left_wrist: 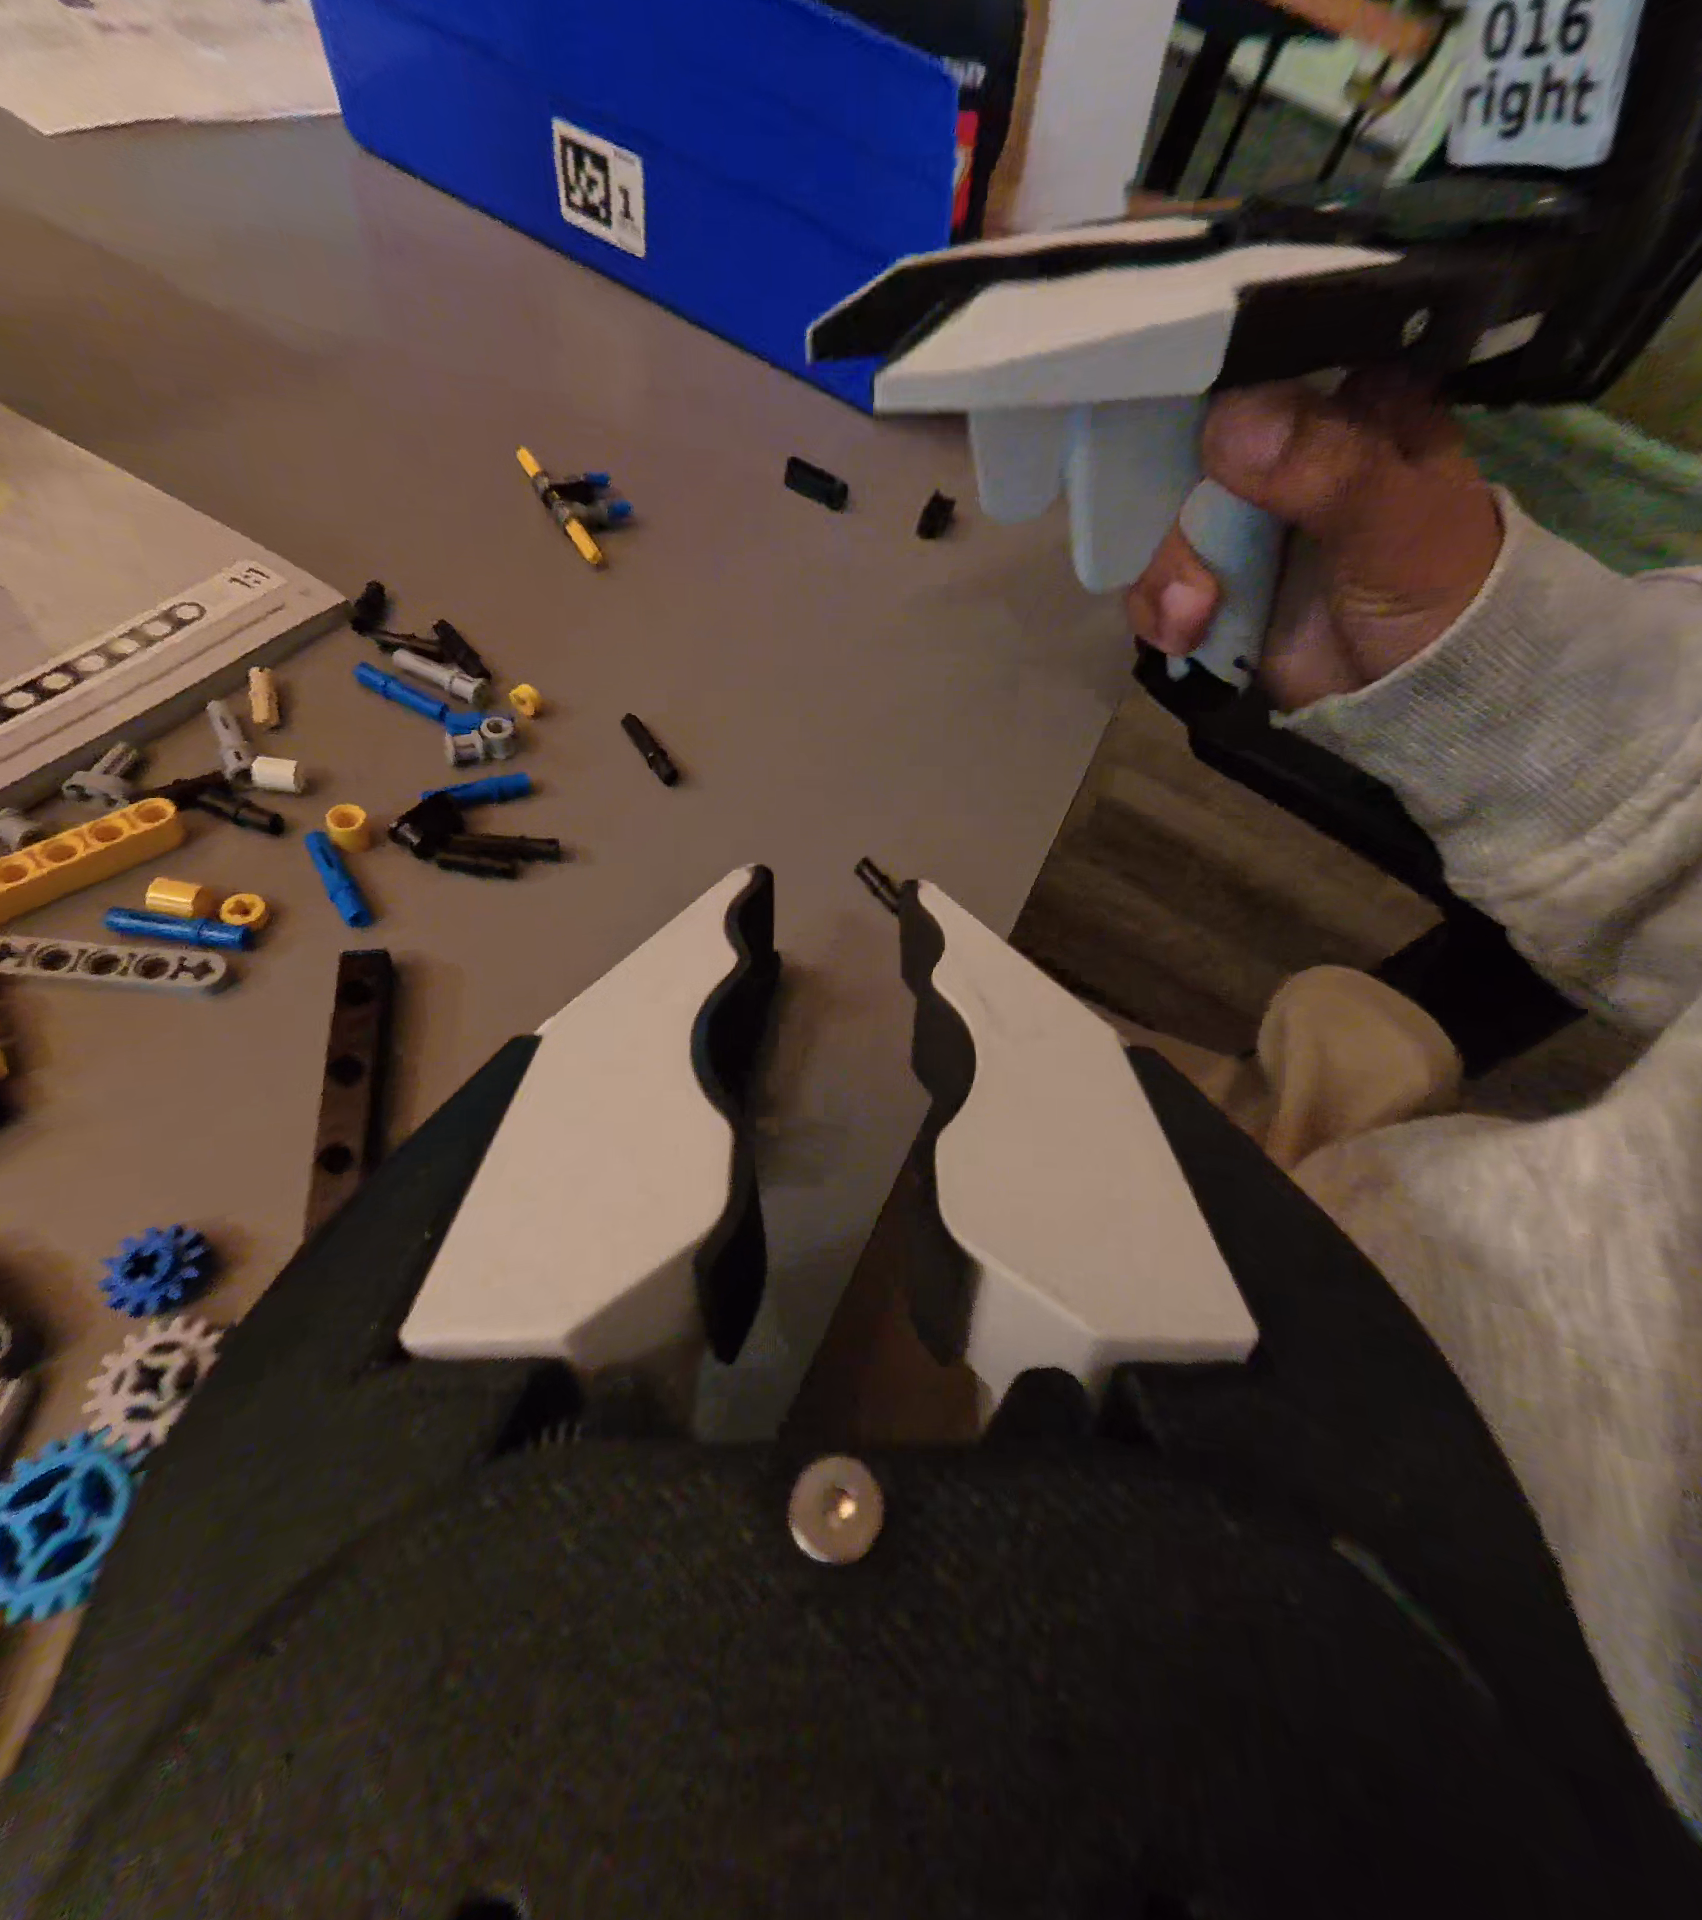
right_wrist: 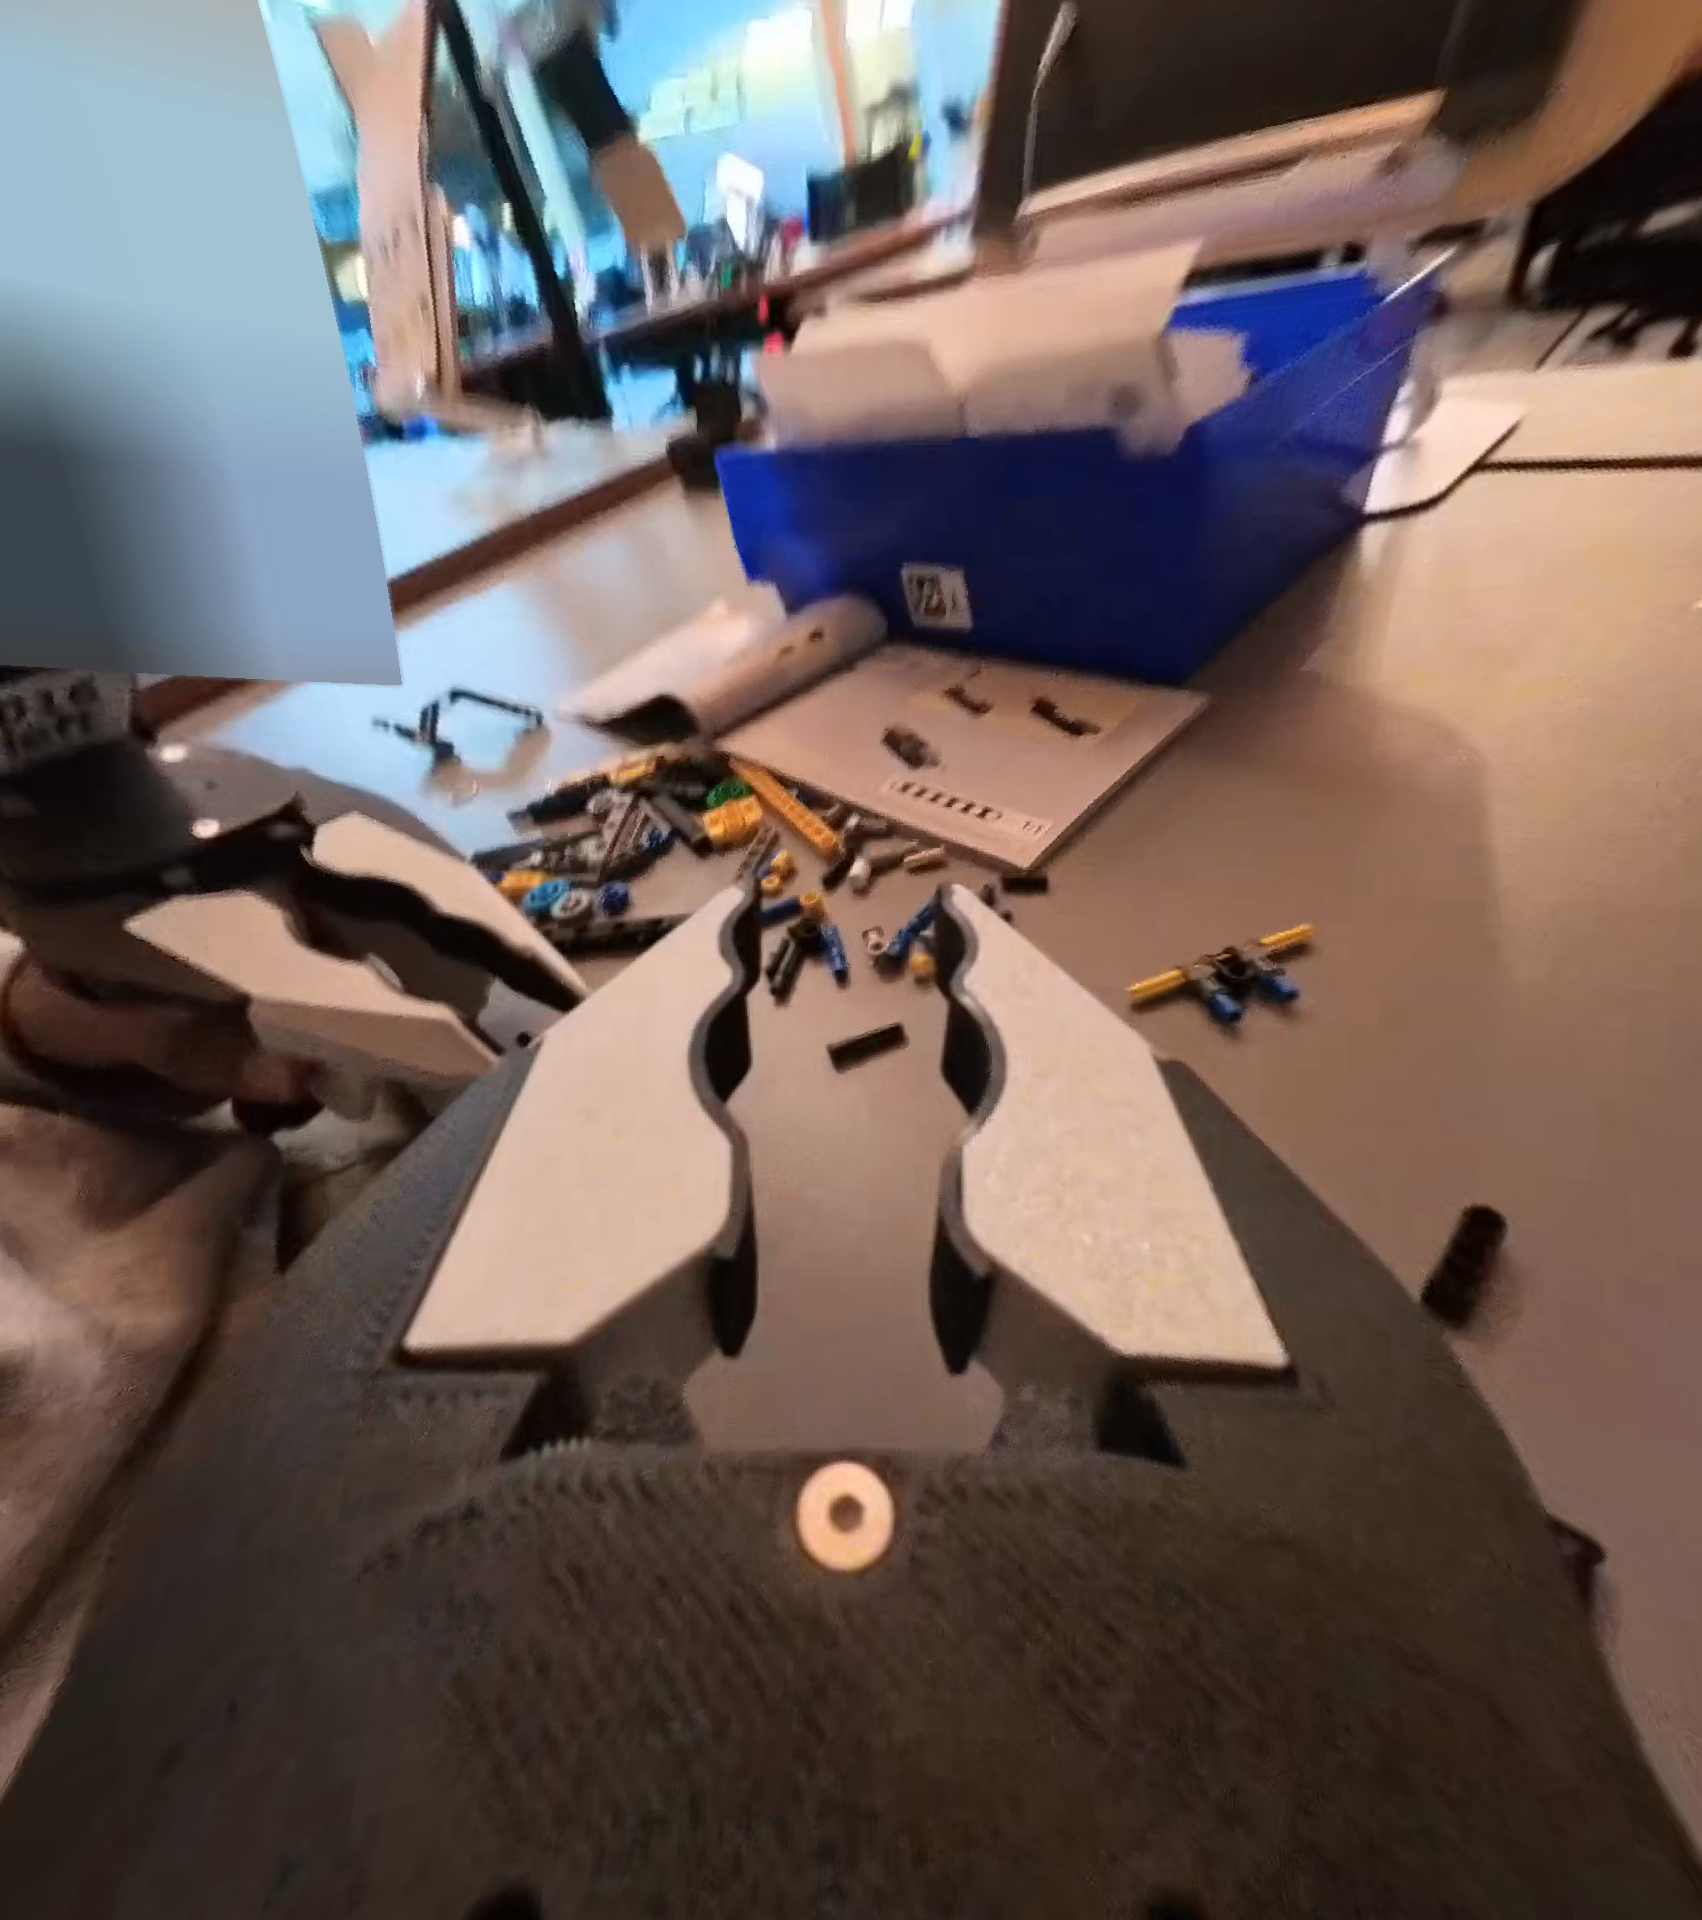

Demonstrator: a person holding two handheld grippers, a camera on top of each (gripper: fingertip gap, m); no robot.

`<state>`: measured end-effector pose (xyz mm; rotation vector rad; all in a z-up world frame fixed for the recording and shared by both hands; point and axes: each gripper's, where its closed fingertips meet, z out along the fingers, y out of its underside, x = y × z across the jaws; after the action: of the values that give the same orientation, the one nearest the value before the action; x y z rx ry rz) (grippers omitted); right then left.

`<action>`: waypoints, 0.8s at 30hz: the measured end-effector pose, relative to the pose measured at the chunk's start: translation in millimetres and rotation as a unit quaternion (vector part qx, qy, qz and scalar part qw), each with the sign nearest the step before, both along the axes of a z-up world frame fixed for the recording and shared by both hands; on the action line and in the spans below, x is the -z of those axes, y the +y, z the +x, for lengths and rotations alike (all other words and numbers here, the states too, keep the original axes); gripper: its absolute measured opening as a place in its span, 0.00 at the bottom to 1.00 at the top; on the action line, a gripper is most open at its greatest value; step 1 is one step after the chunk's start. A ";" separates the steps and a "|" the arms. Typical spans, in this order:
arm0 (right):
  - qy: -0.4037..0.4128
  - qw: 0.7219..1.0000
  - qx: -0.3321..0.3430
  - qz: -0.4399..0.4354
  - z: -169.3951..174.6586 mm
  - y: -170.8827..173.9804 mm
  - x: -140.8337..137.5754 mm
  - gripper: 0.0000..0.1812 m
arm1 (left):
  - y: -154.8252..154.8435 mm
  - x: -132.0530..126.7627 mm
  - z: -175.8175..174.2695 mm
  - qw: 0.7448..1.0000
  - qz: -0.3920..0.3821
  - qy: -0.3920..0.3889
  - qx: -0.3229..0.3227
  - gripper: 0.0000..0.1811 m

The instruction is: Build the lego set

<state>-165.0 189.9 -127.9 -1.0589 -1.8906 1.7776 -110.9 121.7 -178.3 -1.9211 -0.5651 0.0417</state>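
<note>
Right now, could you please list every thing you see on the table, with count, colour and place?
table: one, grey, under everything.
storage box: one, blue, far side.
instruction booklet: one, grey, open, left of the loose parts.
loose parts: many, black, blue, yellow, grey, beside the booklet.
small assembly: one, yellow axle with blue and black pieces, apart from the pile.
gears: blue and grey, near left edge.
left gripper: open, empty.
right gripper: open, empty.
hand: one, holding the right gripper's handle.
</note>
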 end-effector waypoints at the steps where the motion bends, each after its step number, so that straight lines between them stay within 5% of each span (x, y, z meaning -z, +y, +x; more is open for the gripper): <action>1: 0.010 1.000 0.016 -0.017 0.4 8.2 0.0 0.17 | 5.7 3.3 1.9 1.000 -0.020 0.009 -0.004 0.12; 8: 0.068 0.995 0.030 -0.060 9.0 26.8 -26.4 0.20 | 25.2 20.2 4.3 0.985 -0.148 0.069 -0.048 0.13; 15: 0.121 0.991 0.051 0.021 19.0 28.1 -31.6 0.20 | 35.3 36.8 6.5 0.969 -0.224 0.071 -0.072 0.07; 24: 0.067 0.997 0.024 -0.020 19.8 19.2 -24.4 0.34 | 31.8 42.6 4.3 0.963 -0.249 0.084 -0.060 0.03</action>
<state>-145.2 209.0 -103.5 -0.9642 -1.7439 1.8186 -106.6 153.5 -220.9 -2.3363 -0.5939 0.4601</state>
